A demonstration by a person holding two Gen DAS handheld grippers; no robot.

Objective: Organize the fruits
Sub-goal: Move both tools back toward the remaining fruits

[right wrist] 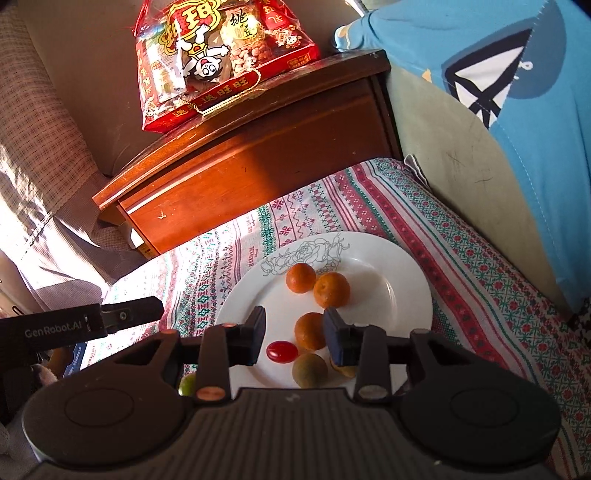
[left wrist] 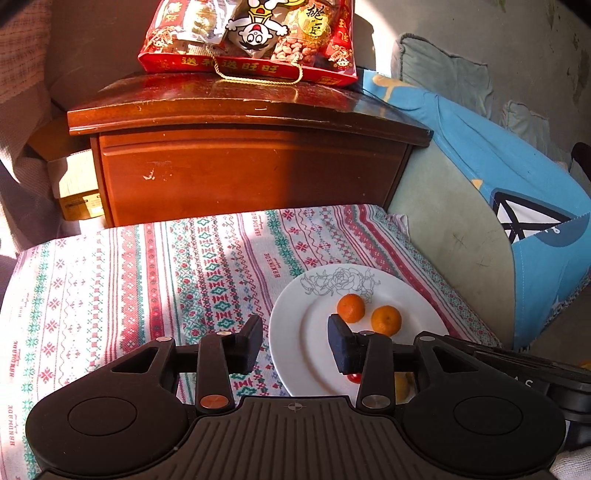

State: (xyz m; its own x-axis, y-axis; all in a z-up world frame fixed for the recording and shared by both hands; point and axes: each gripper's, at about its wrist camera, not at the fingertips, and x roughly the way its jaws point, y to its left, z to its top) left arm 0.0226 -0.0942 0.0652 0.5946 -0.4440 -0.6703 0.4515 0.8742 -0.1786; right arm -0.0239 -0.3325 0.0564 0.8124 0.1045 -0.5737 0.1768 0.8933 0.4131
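Small orange mandarins [right wrist: 301, 277] sit on a round white plate with a grey rose outline [right wrist: 399, 258]; we count three in the right wrist view, two near the far side touching or nearly so, one [right wrist: 309, 329] nearer. On the same plate lie a glossy red cherry tomato [right wrist: 282, 350] and a dull green-brown round fruit [right wrist: 309, 370]. A bright green fruit [right wrist: 187, 384] shows just off the plate's near-left rim, mostly hidden by the tool.

We hold the right gripper [right wrist: 293, 338] above the plate's near part, jaws spread wide and holding nothing. The left gripper [left wrist: 295, 343] hovers over the plate's left rim, likewise wide and empty.

The plate rests on a woven cloth banded in red, green and white [left wrist: 110, 280], sunlit on its left part. Behind the cloth stands a dark reddish wooden cabinet [left wrist: 240, 170], with a red printed snack bag [left wrist: 251, 33] on top. A blue fabric with a sailboat print [left wrist: 517, 192] drapes to the right.
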